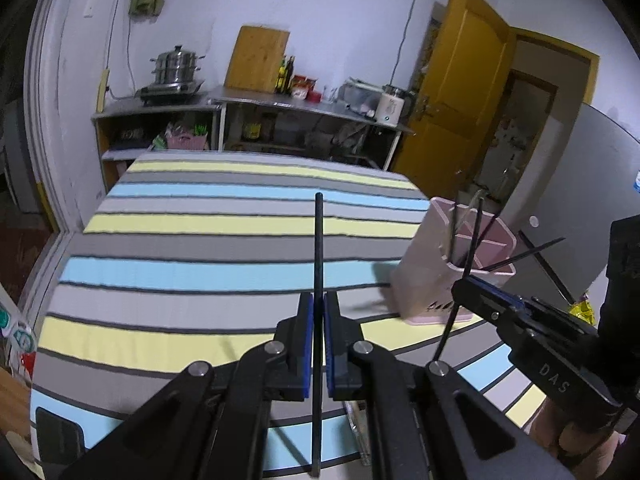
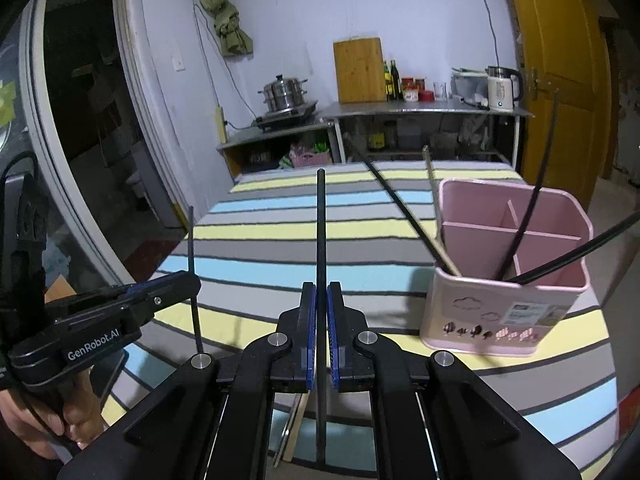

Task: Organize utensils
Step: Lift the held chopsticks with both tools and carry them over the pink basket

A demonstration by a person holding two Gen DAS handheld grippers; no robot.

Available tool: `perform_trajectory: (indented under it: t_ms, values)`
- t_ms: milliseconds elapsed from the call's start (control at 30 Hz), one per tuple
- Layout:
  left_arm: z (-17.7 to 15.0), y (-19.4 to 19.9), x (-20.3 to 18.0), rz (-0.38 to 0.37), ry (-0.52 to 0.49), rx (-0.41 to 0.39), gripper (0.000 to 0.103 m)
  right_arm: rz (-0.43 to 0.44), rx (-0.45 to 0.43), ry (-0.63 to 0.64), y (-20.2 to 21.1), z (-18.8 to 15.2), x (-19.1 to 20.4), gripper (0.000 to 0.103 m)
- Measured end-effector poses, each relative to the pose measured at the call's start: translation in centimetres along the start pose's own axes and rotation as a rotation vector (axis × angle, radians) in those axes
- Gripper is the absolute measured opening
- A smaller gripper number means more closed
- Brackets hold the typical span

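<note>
1. Left gripper clamped on a black chopstick, long axis upright, tip pointing up, above the striped table.
2. Right gripper clamped on a 2nd chopstick, also upright.
3. Pink holder near table's right edge w/ chopsticks leaning inside.

matt pink plastic holder, striped cloth, smooth black chopsticks.

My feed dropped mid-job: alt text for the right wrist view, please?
The right claw is shut on an upright black chopstick above a striped tablecloth. Right of it stands a pink divided utensil holder holding several chopsticks; at left, the left claw grips another.
</note>
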State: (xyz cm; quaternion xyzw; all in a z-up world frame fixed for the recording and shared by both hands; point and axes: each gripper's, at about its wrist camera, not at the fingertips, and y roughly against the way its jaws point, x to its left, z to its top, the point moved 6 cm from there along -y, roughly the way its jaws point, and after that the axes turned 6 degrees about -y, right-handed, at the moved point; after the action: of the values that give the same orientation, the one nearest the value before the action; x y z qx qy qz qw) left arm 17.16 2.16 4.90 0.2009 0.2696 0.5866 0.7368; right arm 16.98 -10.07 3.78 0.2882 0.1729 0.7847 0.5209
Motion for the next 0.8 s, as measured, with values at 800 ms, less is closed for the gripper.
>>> perform_trajectory:
  t_ms: [800]
  values:
    - [2.1,1.4,-2.9,-0.088,-0.031,-0.026,0.005,-0.016,-0.072,-0.008,4.0,1.0,-1.0,0.005]
